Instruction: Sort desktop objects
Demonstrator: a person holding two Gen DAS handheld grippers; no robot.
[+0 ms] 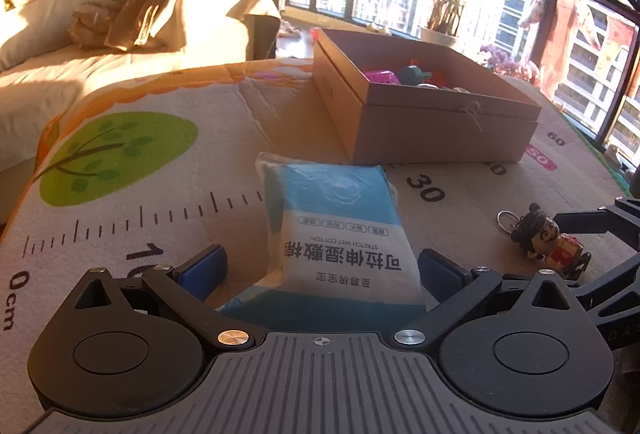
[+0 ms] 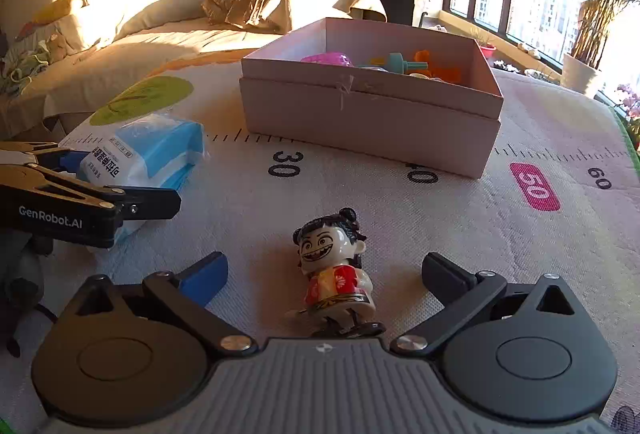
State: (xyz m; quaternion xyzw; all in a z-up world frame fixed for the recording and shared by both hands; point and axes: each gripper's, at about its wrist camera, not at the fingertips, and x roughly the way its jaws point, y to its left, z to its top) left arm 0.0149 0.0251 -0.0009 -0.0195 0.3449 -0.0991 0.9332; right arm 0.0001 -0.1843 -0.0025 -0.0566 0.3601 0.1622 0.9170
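A blue and white pack of wet cotton pads (image 1: 340, 230) lies on the ruler-print mat between the fingers of my left gripper (image 1: 320, 270), which is open around its near end. The pack also shows in the right wrist view (image 2: 148, 154). A small doll keychain in a red top (image 2: 336, 270) lies on the mat between the fingers of my right gripper (image 2: 324, 274), which is open. The doll also shows at the right of the left wrist view (image 1: 552, 242). A cardboard box (image 2: 372, 122) holding several toys stands behind both.
The mat (image 1: 140, 170) has a green tree print and centimetre marks. A bed with bedding (image 1: 120, 14) stands behind the table at the left. Windows and a potted plant (image 1: 452, 6) are at the back right. The left gripper's side (image 2: 80, 202) shows left of the doll.
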